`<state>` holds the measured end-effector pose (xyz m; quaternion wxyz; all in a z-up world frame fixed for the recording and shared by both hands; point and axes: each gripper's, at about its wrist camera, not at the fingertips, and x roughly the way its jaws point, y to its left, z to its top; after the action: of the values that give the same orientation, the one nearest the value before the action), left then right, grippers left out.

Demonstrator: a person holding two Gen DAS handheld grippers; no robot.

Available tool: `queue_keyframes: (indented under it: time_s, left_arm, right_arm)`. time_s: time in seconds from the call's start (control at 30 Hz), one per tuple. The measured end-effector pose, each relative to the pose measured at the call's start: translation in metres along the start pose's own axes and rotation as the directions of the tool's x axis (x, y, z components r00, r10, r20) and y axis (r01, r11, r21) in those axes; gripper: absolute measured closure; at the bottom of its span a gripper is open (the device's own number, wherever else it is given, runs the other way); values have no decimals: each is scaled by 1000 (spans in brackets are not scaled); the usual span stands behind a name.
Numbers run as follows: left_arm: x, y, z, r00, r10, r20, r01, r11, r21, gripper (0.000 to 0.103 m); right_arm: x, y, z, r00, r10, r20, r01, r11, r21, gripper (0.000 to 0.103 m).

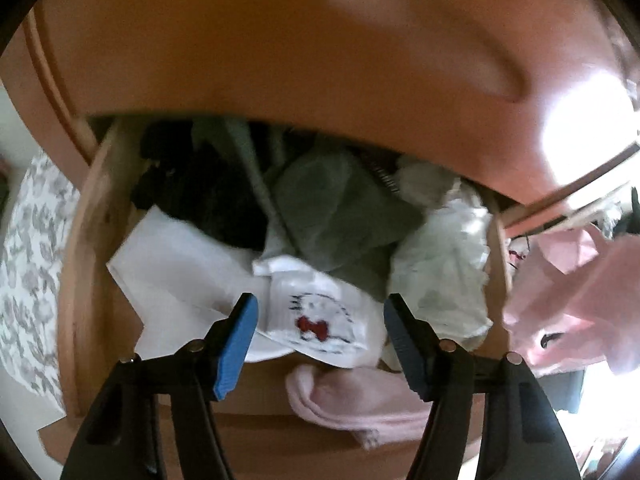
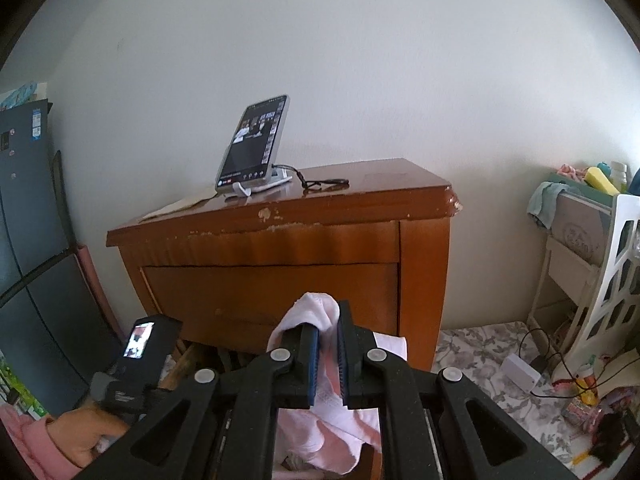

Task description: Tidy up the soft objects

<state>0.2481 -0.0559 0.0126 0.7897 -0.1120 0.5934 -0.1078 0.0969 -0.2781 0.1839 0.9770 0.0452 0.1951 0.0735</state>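
The left gripper (image 1: 320, 320) points down into an open drawer (image 1: 86, 216) of the wooden cabinet (image 2: 280, 240), its blue pads spread apart with nothing pinched between them. Framed between the pads, on top of the heap in the drawer, lies a white sock (image 1: 320, 320) with a cat face and a red bow drawn on it; whether the pads touch it cannot be told. Just in front of that sock, over the drawer's front edge, lies a pink sock (image 1: 352, 400). Behind the white sock sits a grey-green cloth (image 1: 340, 216), with a black cloth (image 1: 208, 200) toward the drawer's left rear and a crumpled white cloth (image 1: 444, 272) along its right side. A flat white sheet (image 1: 176, 264) lies at the drawer's left. The view is blurred, so finer detail in the drawer is unclear. Outside the drawer's right wall hangs a pink garment (image 2: 320, 412), pinched by the right gripper (image 2: 328, 344), whose pads are pressed together on the fabric; the cloth bunches above the fingertips and drapes below them. On top of the cabinet a phone (image 2: 252, 144) leans on a stand near the wall. Left of the drawer, in the right wrist view, a hand (image 2: 88, 428) in a pink sleeve holds the left gripper's handle.
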Motion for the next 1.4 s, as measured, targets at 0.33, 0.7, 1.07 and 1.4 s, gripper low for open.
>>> queue_keyframes:
  time_s: [0.33,0.7,1.07,1.4]
  left_arm:
    - [29,-14,3,996,72,-57,-69,996,64,45]
    - [34,-30,-3,991,128,-50,-122,986,118,80]
    - [28,-10,-23,998,-55,4,55,998,38,91]
    - [-2,17,-47,959,-259,115,259,966,12,91]
  right_arm:
    - [15,-9,-12,999,15,-43,-13,999,30,95]
    - [19,-9,-18,998,20,-59,-18,999,42,95]
    - [13,-5,-19,997,20,-68,-17,999,45,95]
    - [5,-1,-18,997,14,-74,-10,998,57,95]
